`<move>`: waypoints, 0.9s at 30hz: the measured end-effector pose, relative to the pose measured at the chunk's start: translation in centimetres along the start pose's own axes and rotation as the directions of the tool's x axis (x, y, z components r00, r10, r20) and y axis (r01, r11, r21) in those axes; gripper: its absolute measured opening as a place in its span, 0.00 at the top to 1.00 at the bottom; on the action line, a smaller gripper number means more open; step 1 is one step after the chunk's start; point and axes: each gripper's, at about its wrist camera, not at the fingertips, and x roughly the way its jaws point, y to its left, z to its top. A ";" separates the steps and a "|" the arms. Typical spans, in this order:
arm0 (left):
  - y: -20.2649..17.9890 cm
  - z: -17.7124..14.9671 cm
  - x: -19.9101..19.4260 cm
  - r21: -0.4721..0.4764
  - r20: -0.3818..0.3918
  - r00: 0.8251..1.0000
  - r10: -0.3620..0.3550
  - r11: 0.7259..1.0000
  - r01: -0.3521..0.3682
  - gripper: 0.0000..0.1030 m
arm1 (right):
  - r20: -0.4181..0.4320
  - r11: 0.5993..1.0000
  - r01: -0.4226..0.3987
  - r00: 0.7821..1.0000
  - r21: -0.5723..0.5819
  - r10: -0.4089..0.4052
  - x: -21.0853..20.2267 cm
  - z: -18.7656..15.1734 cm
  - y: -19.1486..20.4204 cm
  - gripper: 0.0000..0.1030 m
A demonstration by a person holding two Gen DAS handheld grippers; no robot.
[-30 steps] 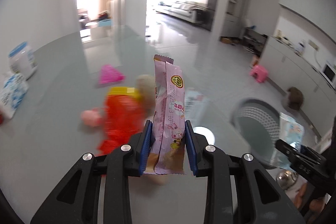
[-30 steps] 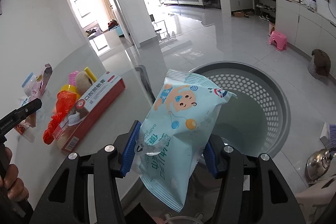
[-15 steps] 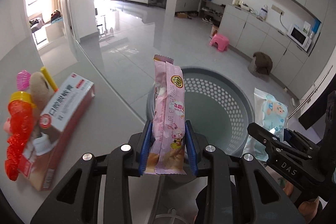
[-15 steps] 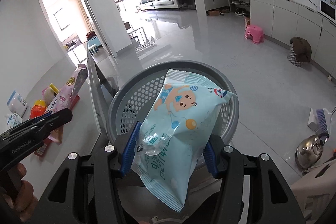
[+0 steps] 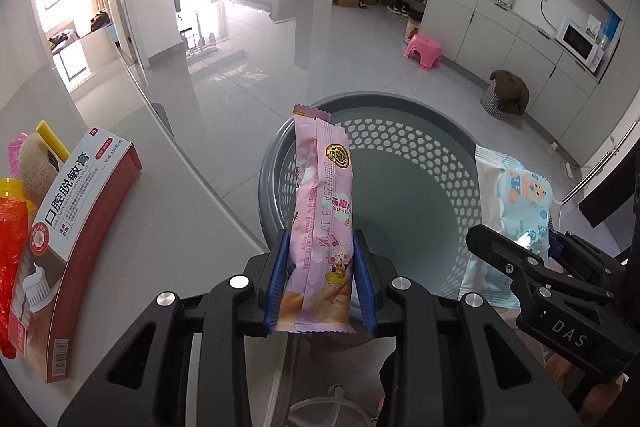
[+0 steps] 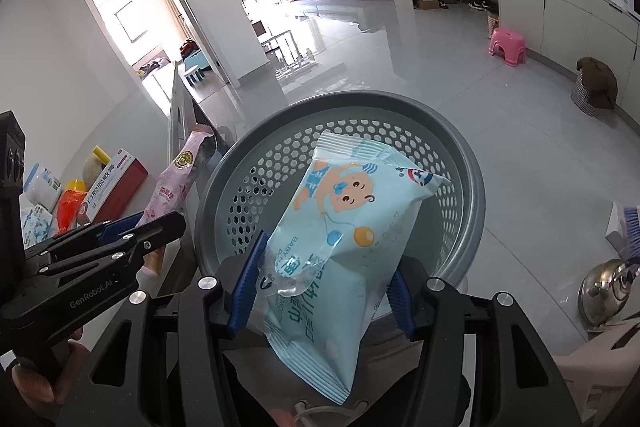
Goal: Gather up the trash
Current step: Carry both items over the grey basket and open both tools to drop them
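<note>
My left gripper (image 5: pixel 322 283) is shut on a pink snack wrapper (image 5: pixel 322 211) and holds it upright over the near rim of a grey perforated trash basket (image 5: pixel 400 131). My right gripper (image 6: pixel 320 287) is shut on a light blue baby-wipes pack (image 6: pixel 344 227) and holds it above the same basket (image 6: pixel 460 155). In the left wrist view the wipes pack (image 5: pixel 512 199) and right gripper (image 5: pixel 532 267) hang at the basket's right side. In the right wrist view the left gripper (image 6: pixel 120 239) and its pink wrapper (image 6: pixel 176 187) sit at the basket's left rim.
A red-and-white toothpaste box (image 5: pixel 76 227), a red bag (image 5: pixel 12 247), a beige sponge (image 5: pixel 36 167) and a pink brush lie on the white table (image 5: pixel 168 227) to the left. On the floor are a pink stool (image 5: pixel 424 51), a kettle (image 6: pixel 604 291) and a brown-topped bin (image 6: pixel 596 83).
Both grippers swung from the table toward the basket, carrying their items. The basket now fills the middle of both views, and the table objects slid off to the left.
</note>
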 end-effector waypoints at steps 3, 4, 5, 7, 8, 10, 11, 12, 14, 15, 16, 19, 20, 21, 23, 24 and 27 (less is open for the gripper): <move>-0.1 0.4 0.1 0.000 -0.008 1.000 0.000 1.000 0.000 0.70 | -0.012 1.000 -0.014 1.000 0.002 0.014 0.5 0.2 -0.3 0.48; -0.2 0.3 0.1 0.002 -0.010 1.000 0.001 1.000 -0.001 0.70 | -0.013 1.000 -0.013 1.000 0.000 0.013 0.5 0.1 -0.3 0.48; -0.3 0.4 0.1 0.005 -0.010 1.000 0.002 1.000 -0.002 0.69 | -0.013 1.000 -0.014 1.000 -0.001 0.014 0.6 0.1 -0.3 0.48; -0.3 0.5 0.2 0.009 -0.008 1.000 0.005 1.000 -0.005 0.69 | -0.014 1.000 -0.016 1.000 0.003 0.016 0.8 0.3 -0.3 0.48; -0.4 0.5 0.3 0.009 -0.009 1.000 0.002 1.000 -0.002 0.68 | -0.015 1.000 -0.018 1.000 0.004 0.018 0.8 0.2 -0.3 0.48; -0.4 0.6 0.6 0.005 -0.013 1.000 -0.002 1.000 0.002 0.68 | -0.014 1.000 -0.013 1.000 0.005 0.013 1.0 0.3 -0.4 0.48; -0.4 0.6 0.8 0.004 -0.016 1.000 -0.007 1.000 0.007 0.68 | -0.013 1.000 -0.011 1.000 0.005 0.011 1.1 0.3 -0.4 0.48; -0.4 0.6 0.9 0.004 -0.018 1.000 -0.010 1.000 0.010 0.68 | -0.014 1.000 -0.013 1.000 0.007 0.013 1.1 0.4 -0.6 0.48; -0.6 0.6 1.1 0.008 -0.024 1.000 -0.018 1.000 0.019 0.68 | -0.013 1.000 -0.013 1.000 0.010 0.013 1.3 0.4 -0.6 0.48; -0.7 0.7 1.3 0.009 -0.027 0.999 -0.024 1.000 0.025 0.68 | -0.011 1.000 -0.012 1.000 0.009 0.012 1.3 0.5 -0.6 0.48; -0.6 0.6 1.4 0.008 -0.030 0.999 -0.032 0.999 0.032 0.68 | -0.009 1.000 -0.010 1.000 0.009 0.010 1.3 0.5 -0.6 0.48; -0.4 0.7 1.7 -0.001 -0.032 0.999 -0.041 0.999 0.041 0.67 | -0.008 1.000 -0.011 1.000 0.013 0.011 1.5 0.7 -0.7 0.48; -0.3 0.7 1.7 -0.003 -0.030 0.999 -0.040 0.999 0.040 0.67 | -0.007 1.000 -0.010 1.000 0.012 0.010 1.5 0.7 -0.7 0.48; -0.3 0.7 1.7 -0.004 -0.030 0.999 -0.039 0.999 0.039 0.67 | -0.004 1.000 -0.009 1.000 0.011 0.009 1.4 0.6 -0.7 0.47; -0.2 0.8 1.7 -0.003 -0.032 0.999 -0.038 0.999 0.038 0.63 | 0.004 1.000 -0.014 1.000 0.010 0.014 1.3 0.7 -0.9 0.36; -0.2 0.8 1.6 -0.005 -0.031 0.999 -0.036 0.999 0.036 0.60 | 0.018 1.000 -0.018 1.000 0.010 0.018 1.1 0.7 -0.9 0.31; -0.2 0.9 1.3 -0.009 -0.016 0.999 -0.029 1.000 0.029 0.45 | 0.047 1.000 -0.025 0.999 0.014 0.024 0.5 0.7 -1.1 0.23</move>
